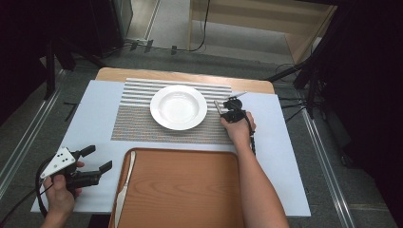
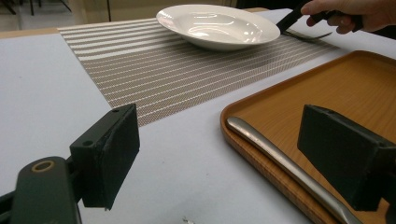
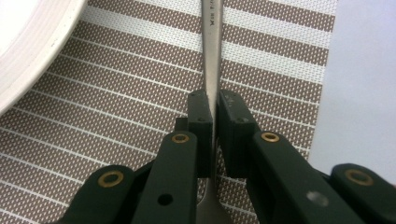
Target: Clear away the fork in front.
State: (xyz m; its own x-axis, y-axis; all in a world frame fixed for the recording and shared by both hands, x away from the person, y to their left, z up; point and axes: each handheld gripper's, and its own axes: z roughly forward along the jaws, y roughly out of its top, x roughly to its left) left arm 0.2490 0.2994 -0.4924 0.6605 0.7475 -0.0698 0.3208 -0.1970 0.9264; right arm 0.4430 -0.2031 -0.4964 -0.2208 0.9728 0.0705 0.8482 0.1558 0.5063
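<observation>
Right of the plate [image 1: 178,107], on the mat [image 1: 138,124], the right gripper [image 1: 224,106] pinches a fork [image 3: 211,51] by its handle, jaws pressed on it; its long axis runs up-frame in the right gripper view. Lower left, the left gripper [image 1: 97,159] waits with jaws spread, near the knife [image 1: 124,183] in the tray [image 1: 190,190].

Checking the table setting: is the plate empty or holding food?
Empty. The white plate on the striped mat shows only bare glossy surface inside.
</observation>
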